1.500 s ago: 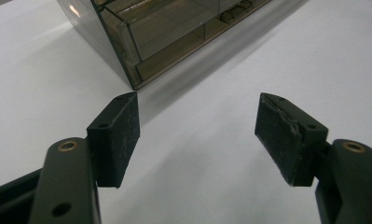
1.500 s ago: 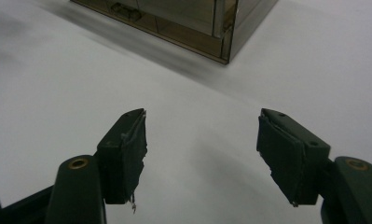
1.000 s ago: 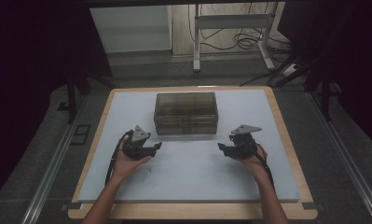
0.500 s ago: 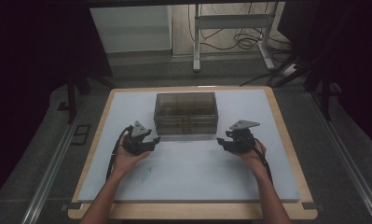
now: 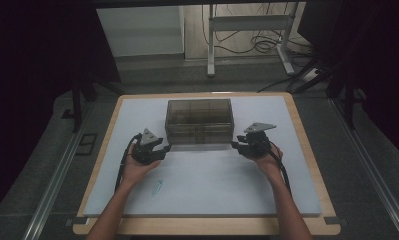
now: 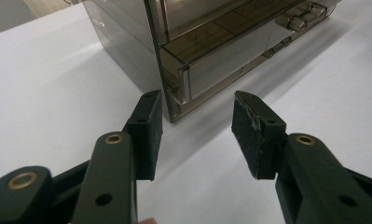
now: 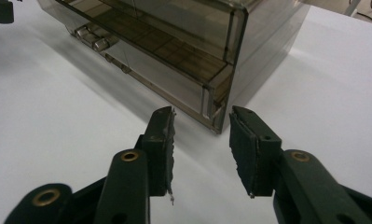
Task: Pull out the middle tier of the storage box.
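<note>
The left tool (image 5: pixel 163 148) hovers just off the near left corner of a smoky clear plastic box (image 5: pixel 199 121), its jaws apart and just now closing, with that corner ahead of the gap and not between the pads. The right tool (image 5: pixel 235 145) mirrors it at the near right corner, jaws likewise apart and closing, nothing clamped. The box stands on the white mat (image 5: pixel 207 185) covering the worktop (image 5: pixel 307 145), midway between the left and right edges and closer to the far edge. Its long axis runs left to right, and the face with small latches (image 7: pixel 94 41) points toward the near edge. A small pale mark (image 5: pixel 157 187) lies on the mat near the left forearm, well apart from the box. Nothing stands between either tool and its corner
</note>
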Action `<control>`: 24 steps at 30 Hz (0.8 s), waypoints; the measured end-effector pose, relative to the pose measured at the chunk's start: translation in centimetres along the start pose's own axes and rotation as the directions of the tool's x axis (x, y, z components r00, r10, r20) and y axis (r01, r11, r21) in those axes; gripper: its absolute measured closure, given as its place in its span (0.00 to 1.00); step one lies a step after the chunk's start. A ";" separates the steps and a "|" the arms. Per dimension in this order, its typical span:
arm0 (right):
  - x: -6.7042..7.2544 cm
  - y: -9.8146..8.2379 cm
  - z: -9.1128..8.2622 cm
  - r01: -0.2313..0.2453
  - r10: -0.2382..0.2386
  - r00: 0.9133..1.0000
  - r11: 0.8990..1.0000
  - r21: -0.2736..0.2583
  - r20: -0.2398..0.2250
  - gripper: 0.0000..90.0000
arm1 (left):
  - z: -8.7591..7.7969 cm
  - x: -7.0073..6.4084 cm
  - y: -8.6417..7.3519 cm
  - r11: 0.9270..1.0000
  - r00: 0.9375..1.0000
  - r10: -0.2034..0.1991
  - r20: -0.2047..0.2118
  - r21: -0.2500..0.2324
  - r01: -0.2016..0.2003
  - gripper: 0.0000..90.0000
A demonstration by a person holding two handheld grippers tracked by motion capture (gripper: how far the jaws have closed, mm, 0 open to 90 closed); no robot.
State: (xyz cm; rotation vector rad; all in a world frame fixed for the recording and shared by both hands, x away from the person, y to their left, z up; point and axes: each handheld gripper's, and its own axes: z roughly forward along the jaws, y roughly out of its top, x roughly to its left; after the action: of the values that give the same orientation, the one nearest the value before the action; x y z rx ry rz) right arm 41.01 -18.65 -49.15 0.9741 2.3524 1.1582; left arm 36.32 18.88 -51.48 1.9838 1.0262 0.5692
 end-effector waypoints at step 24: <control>-0.3 0.4 0.9 0.007 -0.007 1.000 1.000 -0.012 -0.015 0.73 | 0.9 -0.3 1.1 0.999 0.999 0.033 -0.033 0.017 -0.032 0.69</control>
State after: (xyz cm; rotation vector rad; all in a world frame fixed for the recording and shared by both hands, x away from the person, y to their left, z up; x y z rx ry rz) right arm 41.87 -18.15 -49.44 0.9551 2.3559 1.1802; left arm 37.27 17.83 -51.11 2.0150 1.0234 0.6154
